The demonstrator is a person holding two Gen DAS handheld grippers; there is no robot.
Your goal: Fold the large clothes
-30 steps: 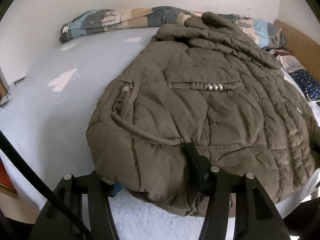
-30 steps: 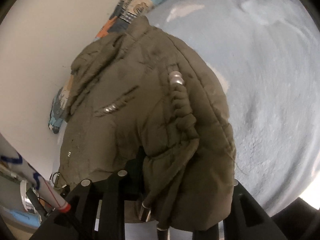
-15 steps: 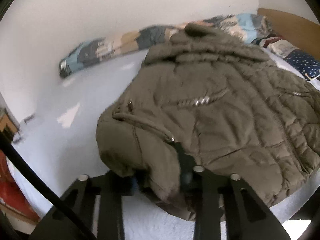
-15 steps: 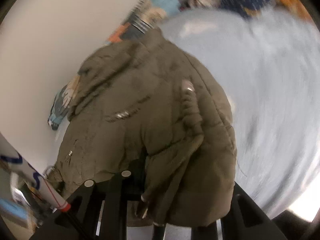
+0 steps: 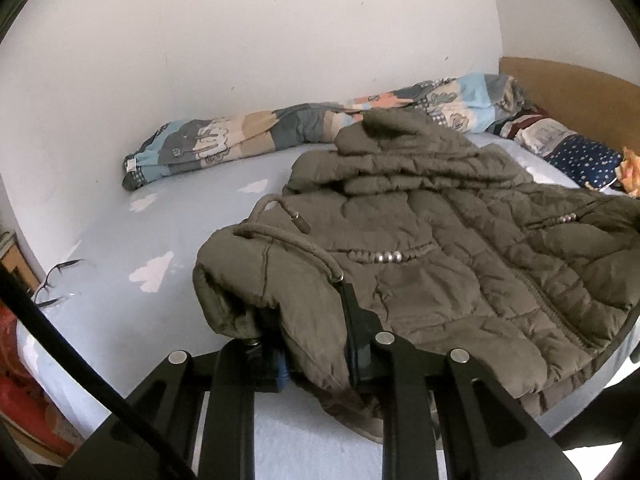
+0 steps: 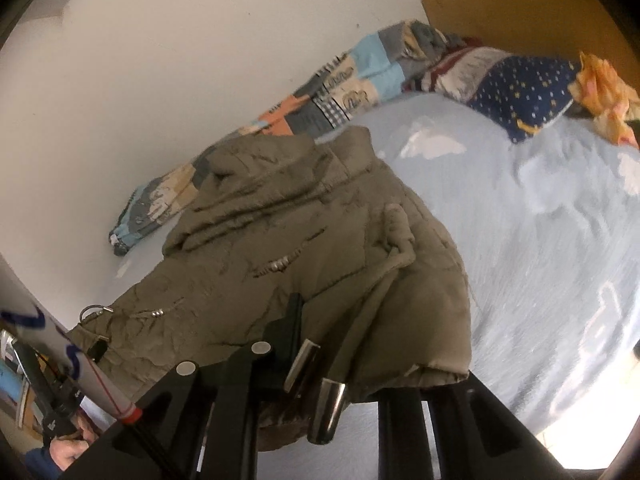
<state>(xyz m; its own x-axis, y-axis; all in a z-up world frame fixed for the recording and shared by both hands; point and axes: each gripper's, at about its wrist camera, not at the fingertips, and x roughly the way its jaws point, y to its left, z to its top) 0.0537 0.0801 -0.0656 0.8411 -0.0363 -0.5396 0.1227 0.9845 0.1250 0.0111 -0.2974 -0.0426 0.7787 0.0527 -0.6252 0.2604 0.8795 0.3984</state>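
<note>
On bed (image 5: 120, 264), jacket (image 5: 440, 272), hem in both tongs

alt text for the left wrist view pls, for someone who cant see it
The left tongs are shut on the near hem corner of an olive quilted jacket, lifting it off a pale blue bed. A rolled patchwork blanket lies along the white wall behind, with eyeglasses at the bed's left edge.
</note>
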